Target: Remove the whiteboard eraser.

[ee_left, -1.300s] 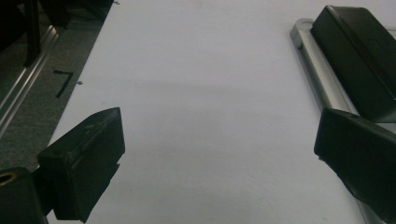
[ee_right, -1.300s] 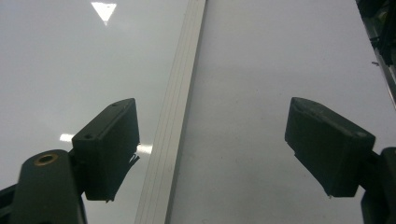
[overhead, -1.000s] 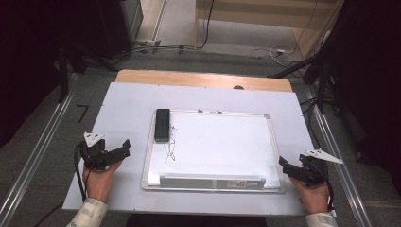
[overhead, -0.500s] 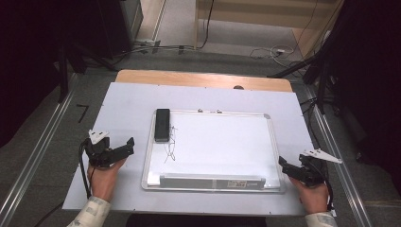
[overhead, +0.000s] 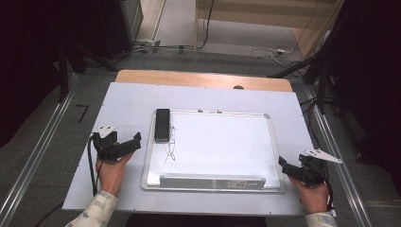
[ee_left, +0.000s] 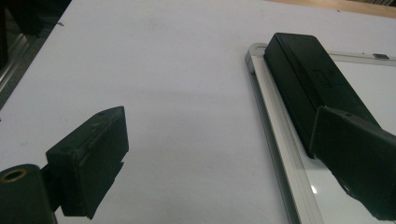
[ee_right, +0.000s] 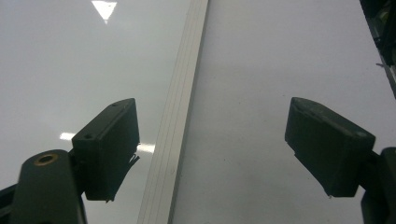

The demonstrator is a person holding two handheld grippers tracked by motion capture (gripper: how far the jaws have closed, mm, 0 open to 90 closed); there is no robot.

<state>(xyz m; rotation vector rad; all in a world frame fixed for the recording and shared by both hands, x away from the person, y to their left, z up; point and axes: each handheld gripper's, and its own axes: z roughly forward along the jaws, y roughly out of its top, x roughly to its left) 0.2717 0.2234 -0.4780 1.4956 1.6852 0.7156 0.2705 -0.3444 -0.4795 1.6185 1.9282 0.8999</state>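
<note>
A whiteboard [overhead: 222, 146] lies flat on the white bench [overhead: 127, 101], with a black eraser [overhead: 162, 125] resting on its left edge beside some scribbled marks [overhead: 169, 149], likely kept handy for wiping them. The left claw [overhead: 134, 140] hangs wide and empty, pointed at the eraser. The right claw [overhead: 282, 163], also wide, straddles the board's right frame, holding nothing.
</note>
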